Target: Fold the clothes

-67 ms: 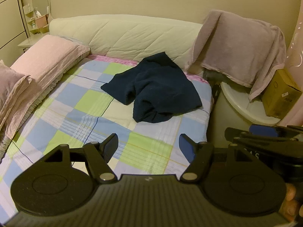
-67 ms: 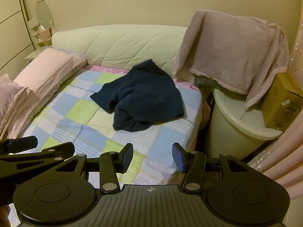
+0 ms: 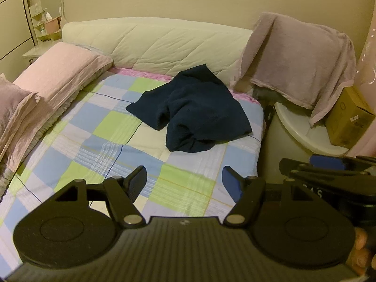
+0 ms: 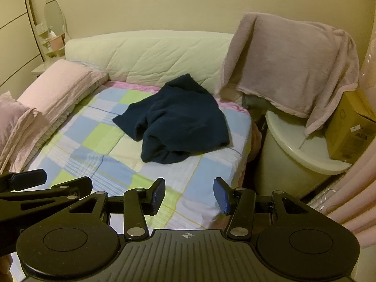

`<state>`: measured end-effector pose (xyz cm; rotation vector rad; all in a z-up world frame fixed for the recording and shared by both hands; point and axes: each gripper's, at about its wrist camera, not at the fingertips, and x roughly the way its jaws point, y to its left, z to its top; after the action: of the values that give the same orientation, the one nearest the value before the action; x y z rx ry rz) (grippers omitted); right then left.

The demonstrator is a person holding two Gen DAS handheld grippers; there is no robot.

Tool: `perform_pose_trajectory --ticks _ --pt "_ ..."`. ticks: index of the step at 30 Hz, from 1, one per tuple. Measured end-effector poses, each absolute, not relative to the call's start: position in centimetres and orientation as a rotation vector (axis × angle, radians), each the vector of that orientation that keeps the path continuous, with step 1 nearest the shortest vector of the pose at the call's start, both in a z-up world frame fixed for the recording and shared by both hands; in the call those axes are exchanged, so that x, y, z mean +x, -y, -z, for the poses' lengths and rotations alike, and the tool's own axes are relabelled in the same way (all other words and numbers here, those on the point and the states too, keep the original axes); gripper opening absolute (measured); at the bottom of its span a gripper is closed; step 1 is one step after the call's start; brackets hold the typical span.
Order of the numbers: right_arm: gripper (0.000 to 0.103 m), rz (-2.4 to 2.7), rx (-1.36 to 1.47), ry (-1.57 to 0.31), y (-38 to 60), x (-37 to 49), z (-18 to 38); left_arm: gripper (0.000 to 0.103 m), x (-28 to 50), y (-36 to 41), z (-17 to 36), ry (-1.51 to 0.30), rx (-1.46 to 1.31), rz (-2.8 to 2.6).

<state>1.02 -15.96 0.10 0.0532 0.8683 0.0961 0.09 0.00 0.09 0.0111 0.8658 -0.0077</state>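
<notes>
A crumpled dark navy garment point(image 3: 197, 108) lies on the checked bedspread point(image 3: 94, 145) near the headboard, right of the middle; it also shows in the right wrist view point(image 4: 178, 119). My left gripper point(image 3: 184, 184) is open and empty, held above the near part of the bed, well short of the garment. My right gripper point(image 4: 189, 196) is open and empty, over the bed's near right corner. Each gripper shows at the edge of the other's view: the right one point(image 3: 329, 166), the left one point(image 4: 28, 179).
Pink pillows point(image 3: 54, 80) line the bed's left side. A cream headboard point(image 3: 159, 44) runs along the back. A mauve blanket point(image 3: 298, 61) drapes over a white round table point(image 3: 303, 131) right of the bed, with a cardboard box point(image 3: 350, 117). A pink curtain point(image 4: 352, 206) hangs at right.
</notes>
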Motion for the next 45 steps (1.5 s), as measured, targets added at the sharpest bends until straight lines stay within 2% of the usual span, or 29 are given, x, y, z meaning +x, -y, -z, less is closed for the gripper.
perform_pose_trajectory --ticks 45 --pt "0.049 -0.097 0.044 -0.896 15.0 3.1 0.8 0.068 1.3 -2.0 1.4 -0.903 -0.020 -0.013"
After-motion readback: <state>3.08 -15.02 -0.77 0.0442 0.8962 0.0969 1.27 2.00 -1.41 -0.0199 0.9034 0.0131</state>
